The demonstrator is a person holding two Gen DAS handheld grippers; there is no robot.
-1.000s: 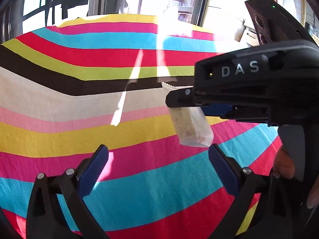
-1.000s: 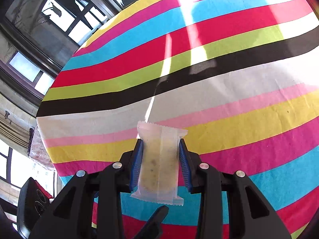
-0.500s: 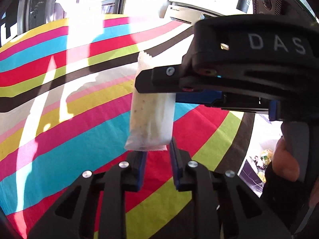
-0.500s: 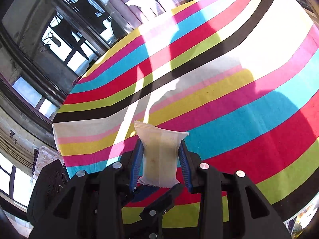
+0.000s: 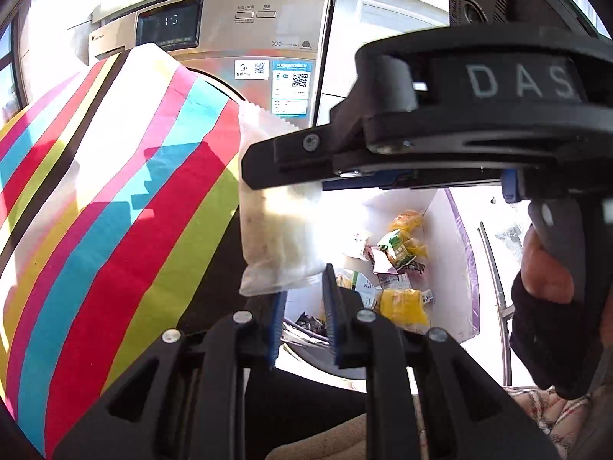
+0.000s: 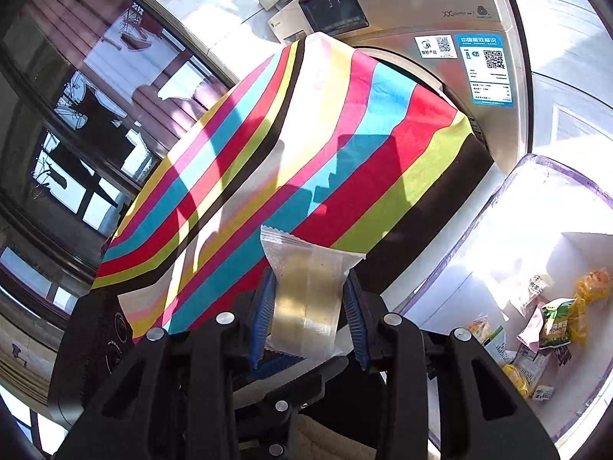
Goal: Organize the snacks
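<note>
My right gripper (image 6: pixel 308 285) is shut on a translucent white snack packet (image 6: pixel 306 303), held upright between its blue pads. In the left wrist view the same packet (image 5: pixel 276 230) hangs just ahead of my left gripper (image 5: pixel 304 301), whose jaws are shut with nothing between them. The packet's lower edge is close above the left fingertips; I cannot tell whether it touches them. Both grippers hover past the edge of the striped tablecloth (image 6: pixel 306 153), near a clear bin with a purple rim (image 6: pixel 536 163). Several snack packets (image 6: pixel 551 326) lie in it.
A silver washing machine (image 5: pixel 249 30) stands behind the table, partly covered by the cloth. The bin's white wall (image 5: pixel 448 237) and its snacks (image 5: pixel 402 260) lie beyond the left fingers. A person's hand (image 5: pixel 544 264) grips the right tool. Windows fill the left of the right wrist view.
Both grippers have swung from over the striped cloth to its edge, bringing the washer and bin into view. The left jaws went from wide open to shut and empty. The right still holds the packet.
</note>
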